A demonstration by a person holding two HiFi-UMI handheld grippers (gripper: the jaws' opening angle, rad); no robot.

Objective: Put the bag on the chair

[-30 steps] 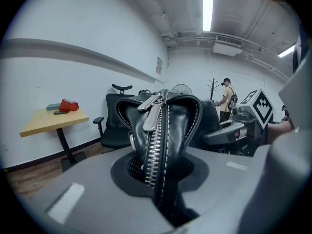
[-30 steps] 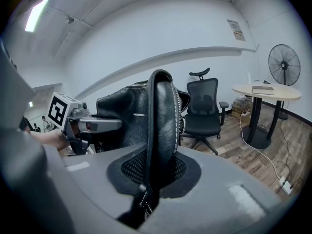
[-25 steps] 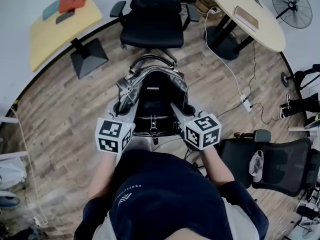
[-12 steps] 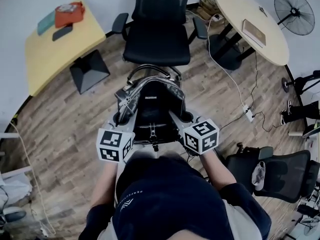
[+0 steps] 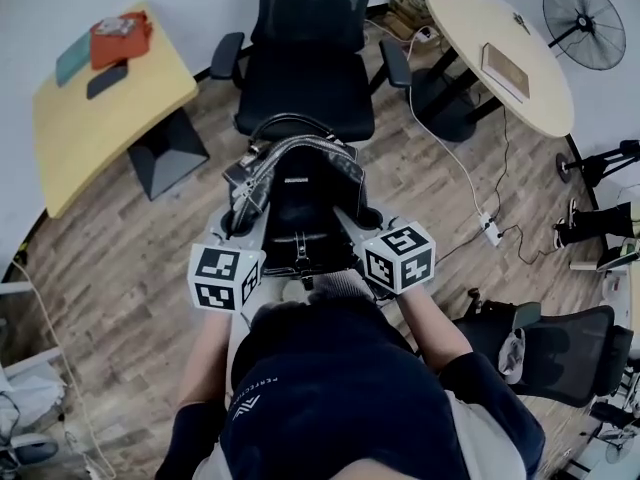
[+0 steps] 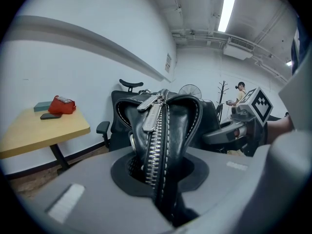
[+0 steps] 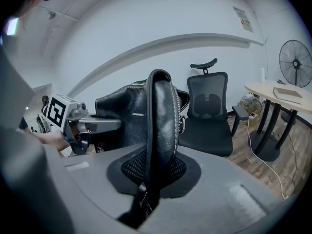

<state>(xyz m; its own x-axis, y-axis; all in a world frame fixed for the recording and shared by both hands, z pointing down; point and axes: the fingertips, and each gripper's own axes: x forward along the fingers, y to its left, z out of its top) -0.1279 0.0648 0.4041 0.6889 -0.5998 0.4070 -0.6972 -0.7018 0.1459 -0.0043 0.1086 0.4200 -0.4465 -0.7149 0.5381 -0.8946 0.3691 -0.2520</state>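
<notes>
A black leather bag (image 5: pixel 305 203) with a silver zipper hangs in the air between both grippers, just in front of the black office chair (image 5: pixel 305 78). My left gripper (image 5: pixel 238 230) is shut on the bag's left side, the zipper edge (image 6: pixel 158 145) pinched between its jaws. My right gripper (image 5: pixel 362 223) is shut on the bag's right edge (image 7: pixel 161 130). The chair's seat (image 7: pixel 207 135) lies beyond the bag and nothing is on it. The bag's handles (image 5: pixel 290 128) arch toward the chair.
A yellow table (image 5: pixel 100 98) with a red pouch (image 5: pixel 120 36) stands at the left. A round table (image 5: pixel 500 48) with cables on the floor is at the right, a fan (image 5: pixel 590 8) behind it. A second black chair (image 5: pixel 545 343) is near my right.
The bag and both grippers have come closer to the chair, which now sits larger and nearer in the head view. Both grips are unchanged.
</notes>
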